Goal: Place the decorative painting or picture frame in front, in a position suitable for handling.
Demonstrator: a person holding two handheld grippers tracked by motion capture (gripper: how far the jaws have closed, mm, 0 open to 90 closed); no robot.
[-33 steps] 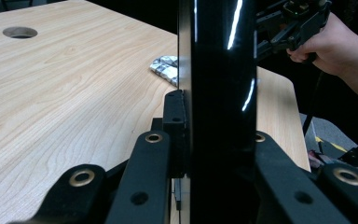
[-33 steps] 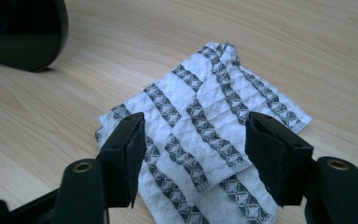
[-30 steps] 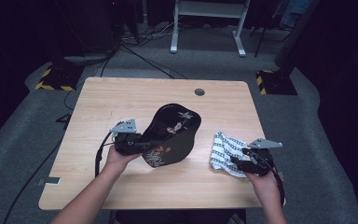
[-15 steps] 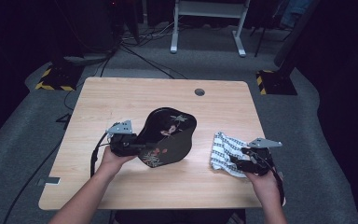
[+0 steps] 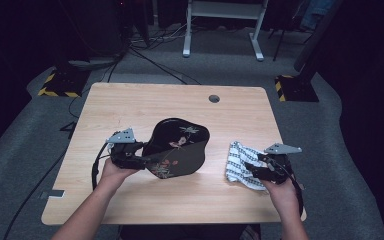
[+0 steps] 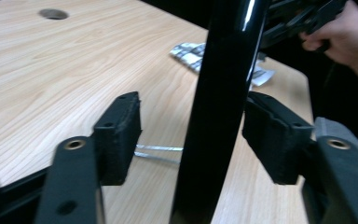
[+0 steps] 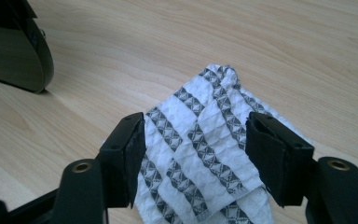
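A grey carpeted floor (image 5: 25, 150) surrounds a light wooden table (image 5: 145, 102), with yellow-black striped blocks (image 5: 62, 85) at its far corners and a white frame (image 5: 225, 25) behind in the dark room. A round hole (image 5: 214, 98) sits near the table's far edge. At the left, the left gripper (image 5: 142, 159) has just been opening its jaws; the black tray's (image 5: 177, 147) rim stands between them, close against one pad, a clear gap at the other. The tray tilts on edge at mid-table. At the right, the right gripper (image 5: 250, 169) hovers with jaws apart over a white patterned cloth (image 5: 237, 160) lying crumpled on the wood.
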